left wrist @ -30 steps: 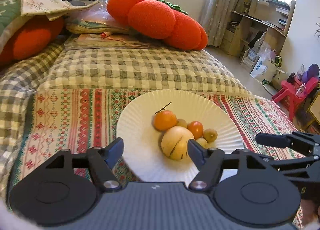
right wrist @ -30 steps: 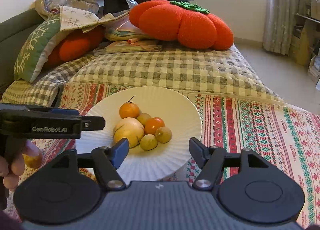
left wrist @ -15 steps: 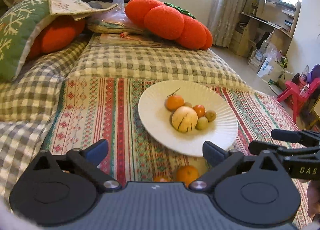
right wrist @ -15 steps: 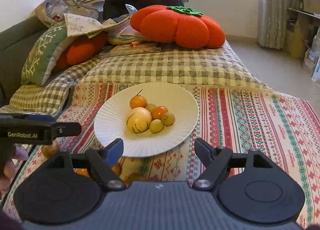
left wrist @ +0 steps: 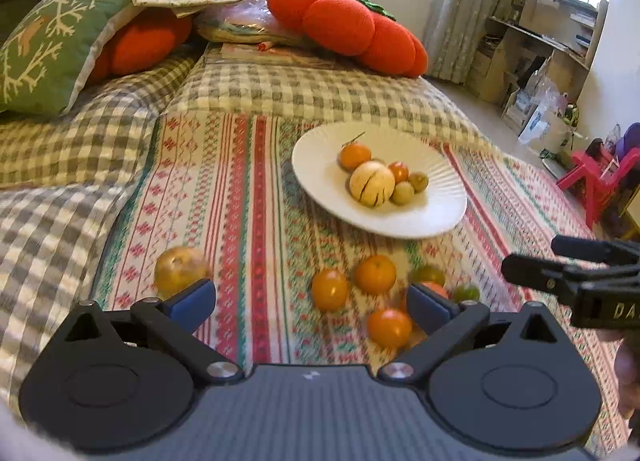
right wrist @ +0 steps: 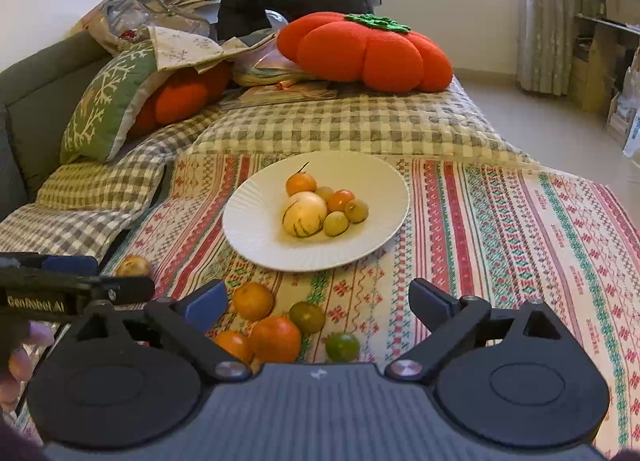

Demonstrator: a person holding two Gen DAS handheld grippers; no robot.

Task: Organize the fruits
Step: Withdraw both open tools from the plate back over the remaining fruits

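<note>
**A:** Nearest first: how are the two claws set?

**B:** The left claw [left wrist: 311, 303] hangs low over the striped patterned blanket [left wrist: 248, 197], fingers spread wide with nothing between them. The right claw [right wrist: 318, 301] is the same, jaws apart and empty, level and pointing forward. Each shows in the other's camera, side by side, a bit of the holding hand at the frame edge.

**A:** And the loose fruit?

**B:** Just ahead of the fingers, a cluster of small round orange fruits [right wrist: 276, 339] lies on the blanket with two greenish round fruits [right wrist: 342, 345] beside them. A yellow-brown pear-like fruit [left wrist: 180, 271] sits apart on the left, near the left claw's blue finger pad [left wrist: 192, 301].

**A:** Beyond that?

**B:** A white fluted round plate [right wrist: 256, 221] rests on the blanket, carrying a pale striped melon-like fruit [right wrist: 304, 213], a stemmed orange fruit [right wrist: 301, 183] and several smaller pieces, all touching. Farther back, a checked quilt [right wrist: 340, 129], then a big orange pumpkin-shaped cushion [right wrist: 364, 53] and a green embroidered pillow [right wrist: 108, 101].
</note>
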